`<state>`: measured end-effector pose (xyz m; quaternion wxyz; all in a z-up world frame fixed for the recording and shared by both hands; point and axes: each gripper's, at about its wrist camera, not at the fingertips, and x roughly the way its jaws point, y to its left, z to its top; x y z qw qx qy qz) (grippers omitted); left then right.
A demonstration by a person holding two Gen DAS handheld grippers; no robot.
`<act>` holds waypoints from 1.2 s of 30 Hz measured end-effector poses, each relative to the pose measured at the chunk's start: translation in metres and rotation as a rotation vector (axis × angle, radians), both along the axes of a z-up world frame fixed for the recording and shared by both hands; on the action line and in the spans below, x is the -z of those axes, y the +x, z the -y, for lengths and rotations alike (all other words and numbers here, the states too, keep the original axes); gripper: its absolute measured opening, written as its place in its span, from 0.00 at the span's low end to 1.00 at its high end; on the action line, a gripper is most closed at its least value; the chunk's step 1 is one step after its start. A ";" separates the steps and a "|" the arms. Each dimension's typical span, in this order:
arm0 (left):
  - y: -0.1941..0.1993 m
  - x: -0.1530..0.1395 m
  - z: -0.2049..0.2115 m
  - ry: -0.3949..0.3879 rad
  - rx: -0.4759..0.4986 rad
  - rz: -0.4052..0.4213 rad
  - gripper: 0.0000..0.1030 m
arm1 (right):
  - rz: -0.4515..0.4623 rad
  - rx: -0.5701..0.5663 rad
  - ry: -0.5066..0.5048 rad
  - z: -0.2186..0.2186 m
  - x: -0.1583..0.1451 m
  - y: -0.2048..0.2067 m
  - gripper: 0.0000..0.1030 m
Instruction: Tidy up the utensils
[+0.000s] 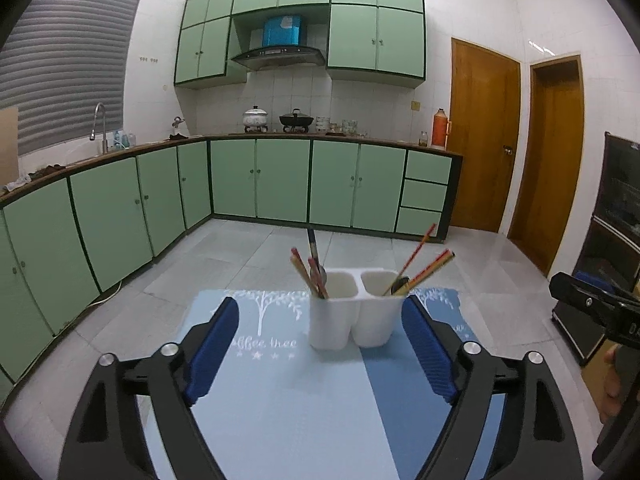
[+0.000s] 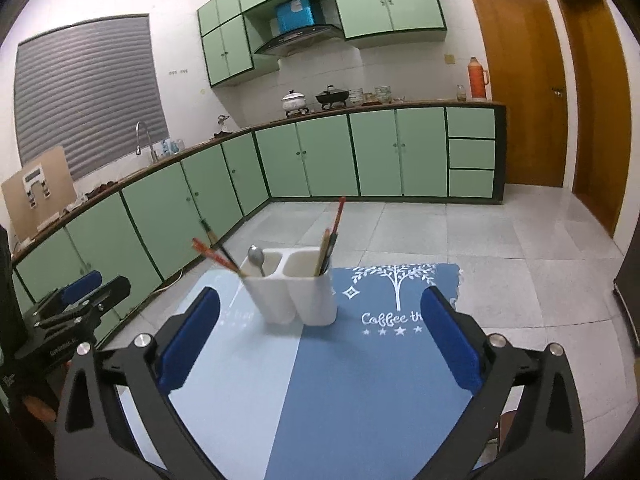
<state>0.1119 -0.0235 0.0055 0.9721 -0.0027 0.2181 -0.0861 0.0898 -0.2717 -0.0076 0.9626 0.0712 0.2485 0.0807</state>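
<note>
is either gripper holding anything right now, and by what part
Nothing is held. The left gripper and the right gripper are both open and empty, apart from the white holder where the chopsticks and spoon stand.

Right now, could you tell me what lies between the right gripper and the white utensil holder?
Only bare blue placemat: in the right wrist view, nothing sits between the open right gripper and the white utensil holder.

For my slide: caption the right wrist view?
Open right claw faces a white holder of chopsticks on a blue mat.
</note>
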 end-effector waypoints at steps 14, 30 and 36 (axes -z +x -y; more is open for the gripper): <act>-0.047 -0.008 0.006 0.019 0.014 0.033 0.91 | 0.008 -0.062 -0.010 -0.021 -0.008 -0.033 0.95; -0.064 -0.021 0.003 0.018 0.012 0.078 0.94 | 0.045 -0.092 -0.036 -0.028 -0.021 -0.046 0.95; -0.068 -0.021 0.004 0.018 0.011 0.086 0.94 | 0.049 -0.099 -0.037 -0.030 -0.022 -0.046 0.95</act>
